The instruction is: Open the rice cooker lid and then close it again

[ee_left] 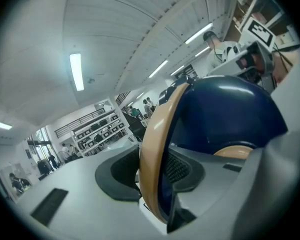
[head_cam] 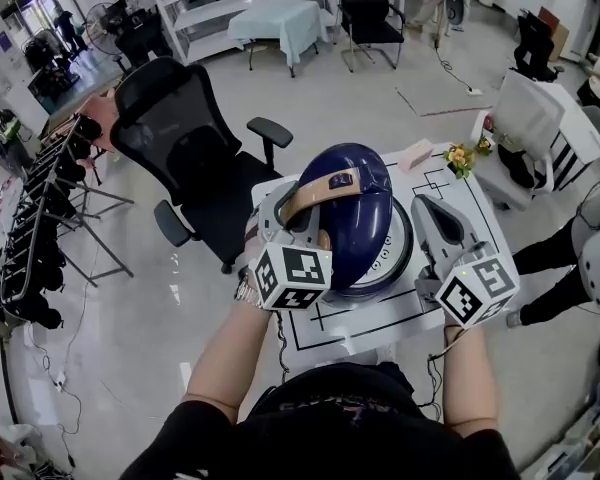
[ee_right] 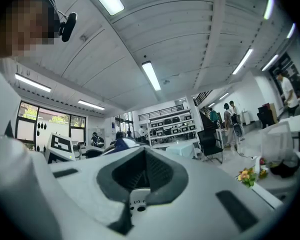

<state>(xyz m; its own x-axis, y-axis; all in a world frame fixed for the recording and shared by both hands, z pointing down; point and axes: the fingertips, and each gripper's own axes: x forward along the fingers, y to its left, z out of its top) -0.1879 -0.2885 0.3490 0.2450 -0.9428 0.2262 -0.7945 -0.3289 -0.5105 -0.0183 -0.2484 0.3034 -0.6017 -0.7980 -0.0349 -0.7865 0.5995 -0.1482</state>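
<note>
Item: rice cooker (head_cam: 398, 260) on white table (head_cam: 465, 200), lid (head_cam: 365, 213) raised, tan handle (ee_left: 152, 134) pinched by my left gripper (ee_left: 157, 184) (right gripper (ee_right: 137, 189) closed, empty); I'd lower it gently along its hinge arc.

- Ceiling strip lights (ee_right: 151, 75) are pouring bright, even white light over the whole room.
- One tube (ee_left: 76, 72) is blooming into a soft glow in the left gripper view.
- Windows (ee_right: 50, 126) are adding daylight at the far side.
- The polished floor (head_cam: 180, 298) is throwing back pale glare patches.
- The blue lid (head_cam: 352, 193) is catching a sheen on its dome, and the tan handle (ee_left: 152, 149) is gleaming along its edge.
- Shadows are falling soft and faint under the chair (head_cam: 195, 158).
- Fisheye distortion is bending straight lines, and both gripper views are fading to black at the corners.
- The near foreground is blurring in both gripper views; the distant shelves (ee_right: 172, 126) are reading sharper.
</note>
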